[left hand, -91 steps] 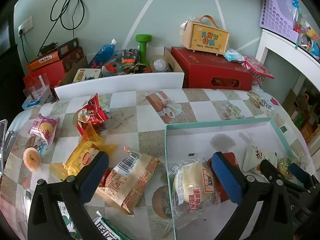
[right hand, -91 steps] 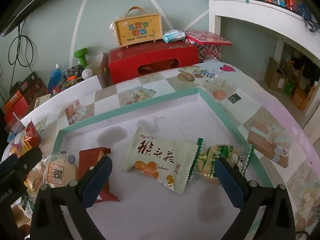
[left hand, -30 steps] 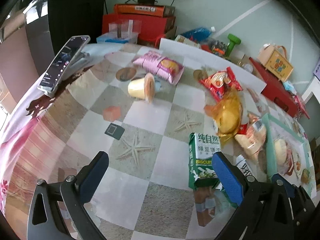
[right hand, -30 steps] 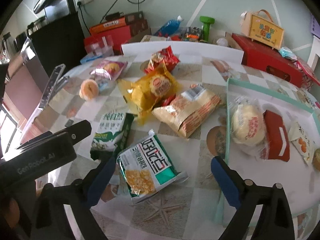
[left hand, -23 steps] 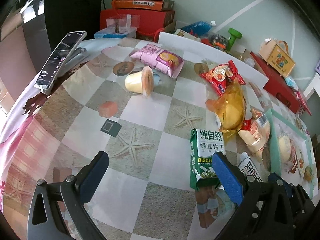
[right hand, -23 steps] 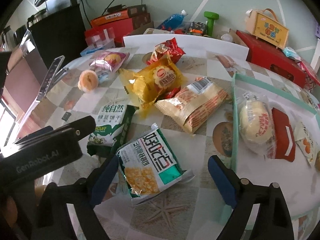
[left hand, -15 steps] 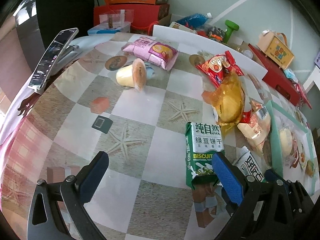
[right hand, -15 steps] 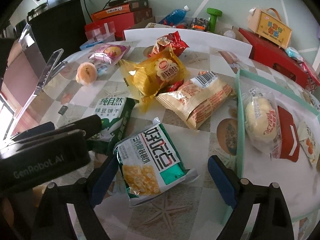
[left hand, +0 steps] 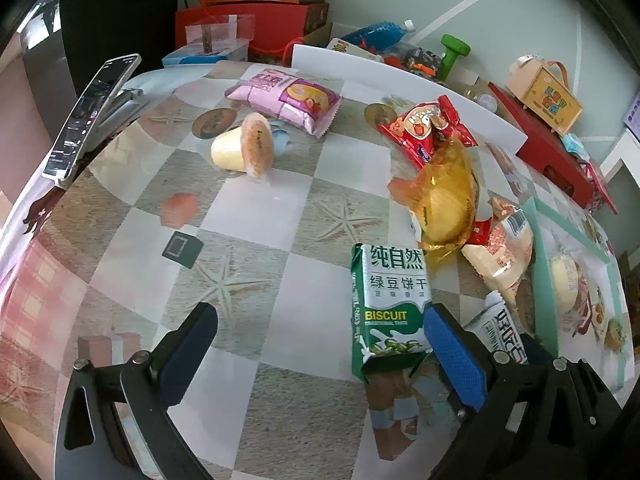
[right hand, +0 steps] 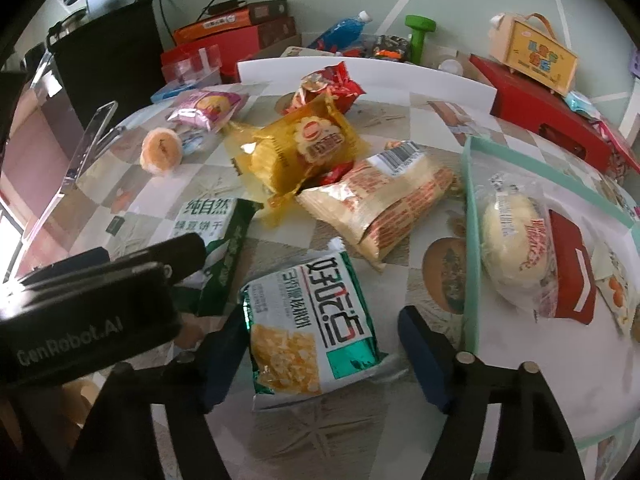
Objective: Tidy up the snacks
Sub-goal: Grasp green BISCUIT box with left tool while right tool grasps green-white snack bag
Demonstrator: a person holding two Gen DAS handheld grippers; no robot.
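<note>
My right gripper (right hand: 320, 356) is open, its fingers on either side of a green and white snack packet (right hand: 308, 320) lying on the table. My left gripper (left hand: 316, 344) is open and empty; its right finger is next to a green biscuit packet (left hand: 388, 300), also seen in the right wrist view (right hand: 212, 232). A yellow bag (right hand: 304, 148), a beige striped bag (right hand: 380, 200), a red bag (right hand: 328, 84), a pink packet (left hand: 284, 100) and a jelly cup (left hand: 244, 148) lie on the table. A green-rimmed tray (right hand: 470, 216) at the right holds a wrapped bun (right hand: 512, 248) and a red packet (right hand: 572, 272).
A phone on a stand (left hand: 88, 116) sits at the table's left edge. Behind the table are red boxes (left hand: 248, 28), a blue bottle (left hand: 376, 32), a green dumbbell (left hand: 452, 52) and a yellow carry box (right hand: 536, 56). The left gripper body (right hand: 88, 304) is close beside my right gripper.
Both grippers swung left away from the tray to the loose snacks. The right gripper lowered around the green and white packet; the left gripper moved up to the biscuit packet.
</note>
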